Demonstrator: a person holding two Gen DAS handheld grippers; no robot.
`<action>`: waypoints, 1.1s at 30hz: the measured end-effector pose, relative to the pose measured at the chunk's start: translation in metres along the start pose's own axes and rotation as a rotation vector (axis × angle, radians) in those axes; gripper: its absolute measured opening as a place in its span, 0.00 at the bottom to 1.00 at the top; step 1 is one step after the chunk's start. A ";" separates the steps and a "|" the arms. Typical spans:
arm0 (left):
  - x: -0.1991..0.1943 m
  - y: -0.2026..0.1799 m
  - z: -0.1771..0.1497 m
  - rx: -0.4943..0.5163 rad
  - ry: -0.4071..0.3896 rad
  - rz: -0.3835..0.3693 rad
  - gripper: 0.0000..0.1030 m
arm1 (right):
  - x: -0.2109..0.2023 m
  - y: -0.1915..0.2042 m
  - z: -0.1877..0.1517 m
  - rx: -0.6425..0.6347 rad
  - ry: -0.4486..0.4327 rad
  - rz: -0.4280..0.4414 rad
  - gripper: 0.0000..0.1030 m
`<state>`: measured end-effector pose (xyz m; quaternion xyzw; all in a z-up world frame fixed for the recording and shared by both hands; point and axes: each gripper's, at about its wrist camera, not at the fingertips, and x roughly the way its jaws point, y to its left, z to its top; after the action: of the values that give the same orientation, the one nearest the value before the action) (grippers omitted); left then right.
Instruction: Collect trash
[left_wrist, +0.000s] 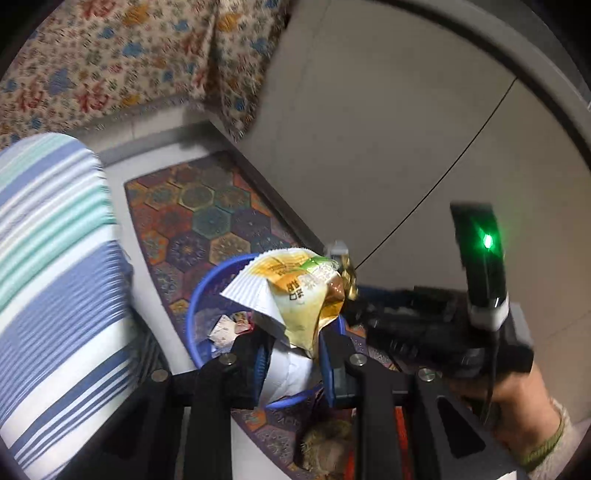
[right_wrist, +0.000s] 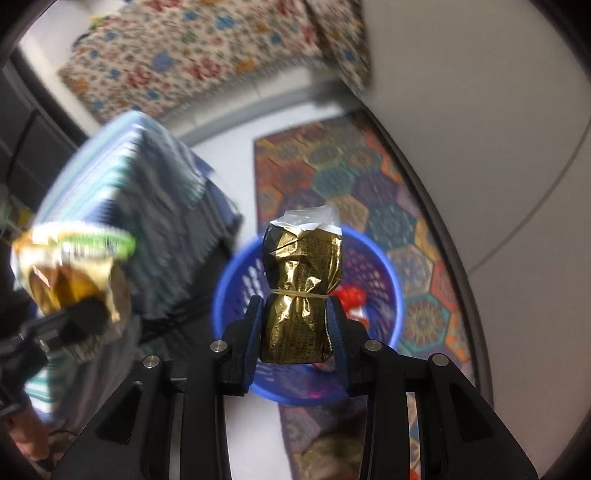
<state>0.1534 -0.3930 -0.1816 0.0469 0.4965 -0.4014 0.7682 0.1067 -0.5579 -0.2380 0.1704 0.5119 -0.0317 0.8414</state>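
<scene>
Both tools hold wrappers above the blue basket (right_wrist: 384, 280)

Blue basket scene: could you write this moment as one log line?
left gripper: holds yellow wrapper | right gripper: holds gold packet | both above blue basket

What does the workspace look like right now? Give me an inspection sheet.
Surface: white floor with a hexagon-patterned rug.
Job's things: blue trash basket on the rug, scraps inside; yellow snack bag; gold foil packet, rubber-banded.
Clutter: nothing seen.
Grippers: left gripper shut on the yellow snack bag; right gripper shut on the gold foil packet, both above the basket.
Cables: black cable on the right gripper.
Surroundings: striped bedding, floral cloth.
</scene>
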 end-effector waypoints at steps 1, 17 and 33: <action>0.012 -0.001 0.004 0.004 0.010 -0.004 0.24 | 0.008 -0.006 -0.001 0.008 0.011 -0.007 0.34; 0.085 0.008 0.023 -0.004 0.003 0.020 0.75 | 0.061 -0.060 -0.039 0.161 -0.032 -0.006 0.88; -0.041 -0.037 -0.002 0.105 -0.131 0.246 0.91 | -0.088 -0.041 -0.023 0.157 -0.196 -0.198 1.00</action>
<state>0.1199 -0.3940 -0.1374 0.1210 0.4143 -0.3319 0.8388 0.0360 -0.5991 -0.1818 0.1804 0.4378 -0.1709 0.8640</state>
